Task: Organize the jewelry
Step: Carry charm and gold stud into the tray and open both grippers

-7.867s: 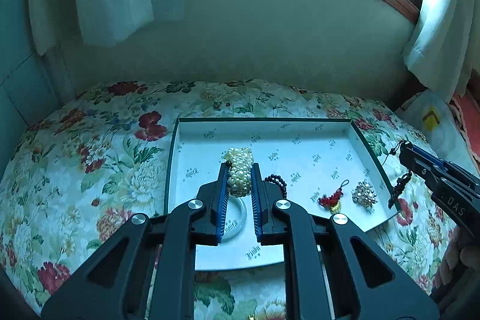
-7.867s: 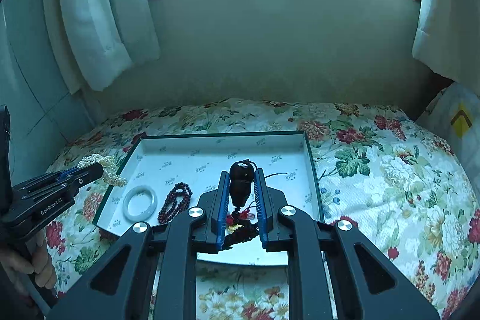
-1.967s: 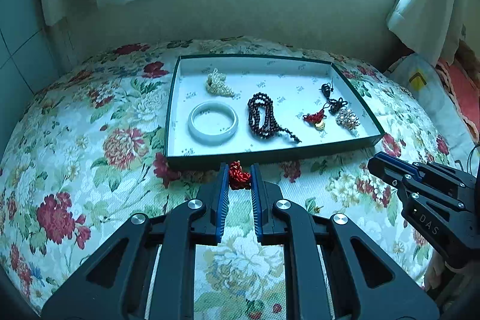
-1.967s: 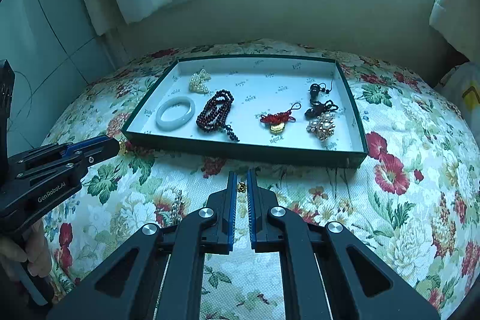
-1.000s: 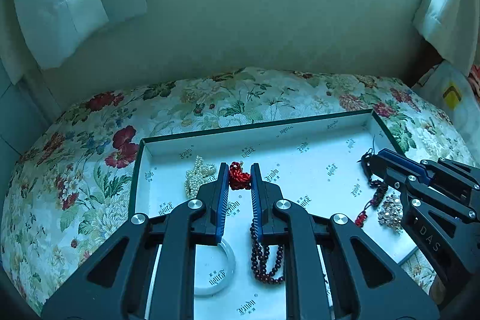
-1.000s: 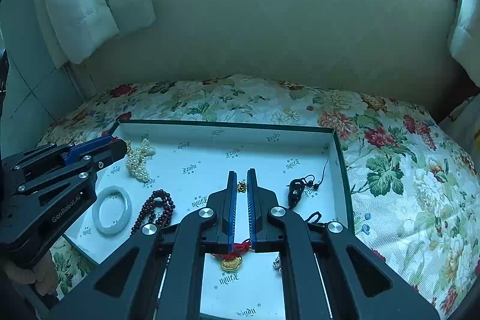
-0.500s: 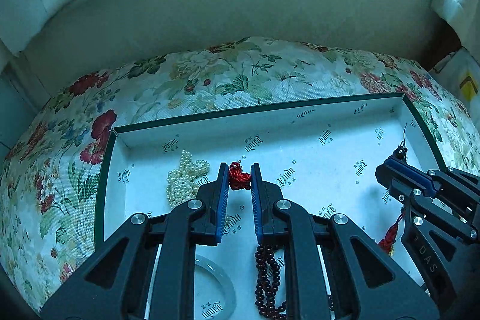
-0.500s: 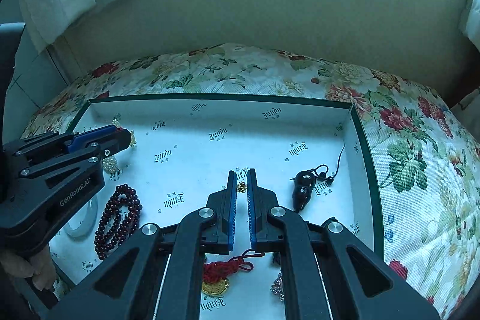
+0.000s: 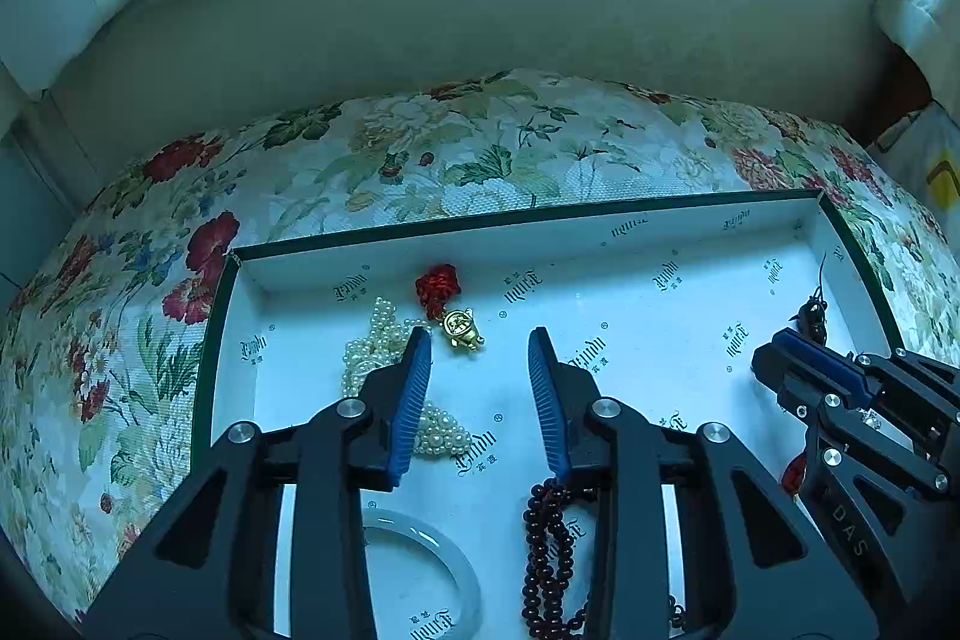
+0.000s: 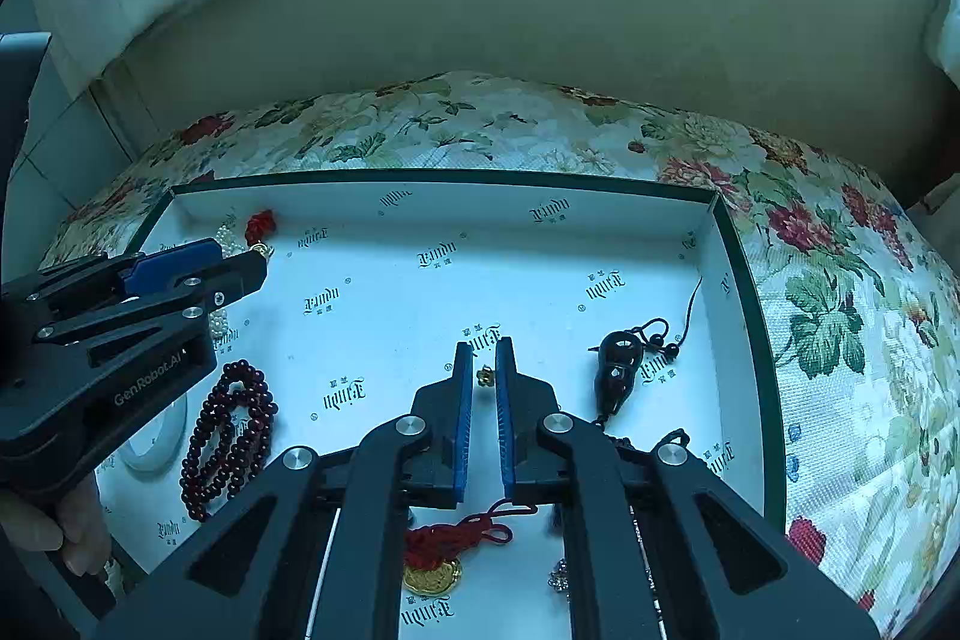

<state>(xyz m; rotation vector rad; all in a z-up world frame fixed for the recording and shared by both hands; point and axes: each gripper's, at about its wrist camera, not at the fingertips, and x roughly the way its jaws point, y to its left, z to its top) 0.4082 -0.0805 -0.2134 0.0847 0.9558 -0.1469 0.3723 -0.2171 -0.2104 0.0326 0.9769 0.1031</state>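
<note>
Your left tongs stand apart over the tray, the red-knot gold charm lying just ahead beside the pearls, while your right tongs are pinched on a small gold bead above the tray floor. If they part at this height, the bead may bounce or roll toward the dark gourd pendant. Only the right view shows the bead, the second red-and-gold charm and your bare hand; the left shows the jade bangle.

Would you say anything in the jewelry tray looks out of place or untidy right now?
Slightly: the red-knot charm lies against the pearl strand at the tray's far left, and the pearls sit in a loose heap. Nothing looks spilled or damaged.
</note>
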